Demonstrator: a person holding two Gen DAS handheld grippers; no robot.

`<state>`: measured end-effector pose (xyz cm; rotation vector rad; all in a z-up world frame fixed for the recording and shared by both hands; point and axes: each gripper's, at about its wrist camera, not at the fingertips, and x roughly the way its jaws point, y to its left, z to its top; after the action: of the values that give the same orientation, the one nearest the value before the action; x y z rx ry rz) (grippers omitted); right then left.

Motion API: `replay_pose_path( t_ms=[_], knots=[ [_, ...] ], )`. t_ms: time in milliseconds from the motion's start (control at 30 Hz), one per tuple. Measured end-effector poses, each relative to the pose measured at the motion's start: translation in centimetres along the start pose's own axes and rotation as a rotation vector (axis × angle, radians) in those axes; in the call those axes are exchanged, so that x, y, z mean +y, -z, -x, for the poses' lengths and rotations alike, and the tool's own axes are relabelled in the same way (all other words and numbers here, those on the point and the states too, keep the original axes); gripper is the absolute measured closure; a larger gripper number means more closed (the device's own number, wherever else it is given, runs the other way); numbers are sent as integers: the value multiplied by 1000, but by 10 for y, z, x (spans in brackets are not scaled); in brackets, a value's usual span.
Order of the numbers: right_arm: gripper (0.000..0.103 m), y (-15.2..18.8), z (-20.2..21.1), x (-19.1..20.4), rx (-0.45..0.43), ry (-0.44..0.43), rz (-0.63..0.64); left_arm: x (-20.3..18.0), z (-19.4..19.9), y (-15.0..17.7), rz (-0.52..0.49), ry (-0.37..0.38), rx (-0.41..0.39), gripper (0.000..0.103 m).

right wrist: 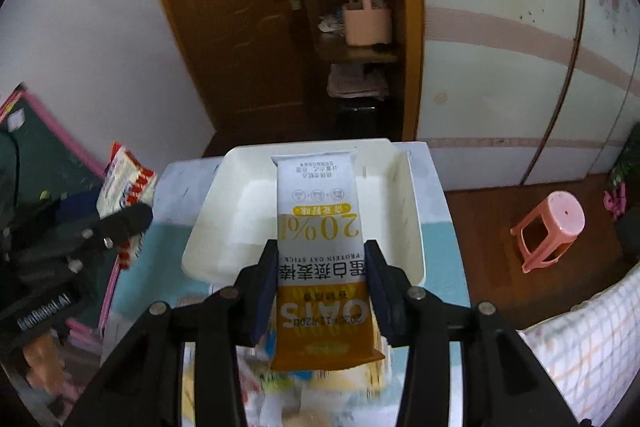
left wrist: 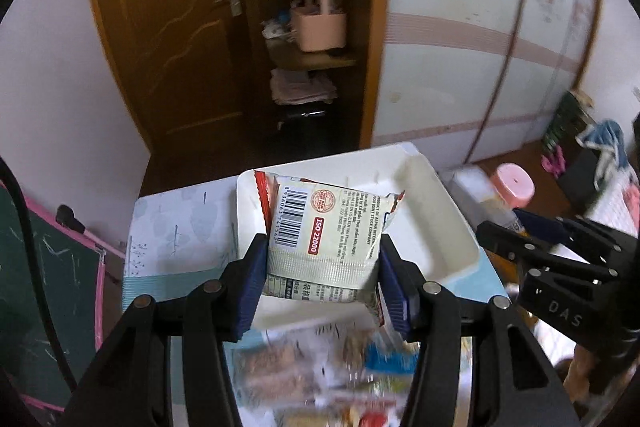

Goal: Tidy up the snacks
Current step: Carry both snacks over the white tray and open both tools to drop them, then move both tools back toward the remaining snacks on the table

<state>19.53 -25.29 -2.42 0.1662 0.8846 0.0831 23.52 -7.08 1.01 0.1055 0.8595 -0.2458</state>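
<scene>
My left gripper (left wrist: 322,247) is shut on a white and red snack packet (left wrist: 320,223) that shows a barcode and a red ISO label, its blue pads pressing both sides. It hangs over the near part of a white tray (left wrist: 432,227). My right gripper (right wrist: 322,251) is shut on a white and orange oat stick packet (right wrist: 316,195), held lengthwise above the same white tray (right wrist: 224,227). In the right wrist view my left gripper (right wrist: 120,227) shows at the left with its red and white packet (right wrist: 124,179). Blurred loose snacks (left wrist: 320,367) lie on the table below.
The tray sits on a small table with a light blue cloth (left wrist: 172,227). A green chalkboard with a pink frame (left wrist: 40,287) leans at the left. A pink stool (right wrist: 552,223) stands on the floor at the right, near a checkered cloth (right wrist: 592,347). Behind are a wooden door and shelves.
</scene>
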Motion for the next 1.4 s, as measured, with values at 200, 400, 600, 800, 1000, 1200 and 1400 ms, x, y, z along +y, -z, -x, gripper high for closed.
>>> replay_pose_path(
  t_ms=[200, 400, 600, 800, 1000, 1200, 1400],
  knots=[
    [47, -17, -43, -17, 56, -1, -91, 24, -65, -4, 140, 59, 103, 0],
    [47, -2, -53, -18, 105, -12, -84, 44, -82, 18, 241, 75, 124, 1],
    [47, 10, -41, -9, 108, -13, -47, 50, -59, 32, 263, 68, 62, 1],
    [47, 15, -12, 4, 54, 6, -17, 40, -23, 35, 192, 59, 5, 1],
    [47, 16, 22, 16, -13, 30, 14, 31, 11, 32, 127, 42, 17, 1],
    [47, 24, 58, 32, -86, 30, 83, 34, 47, 37, 121, 38, -16, 1],
    [47, 37, 90, 47, -138, 22, 139, 34, 75, 46, 129, 96, 22, 1]
  ],
)
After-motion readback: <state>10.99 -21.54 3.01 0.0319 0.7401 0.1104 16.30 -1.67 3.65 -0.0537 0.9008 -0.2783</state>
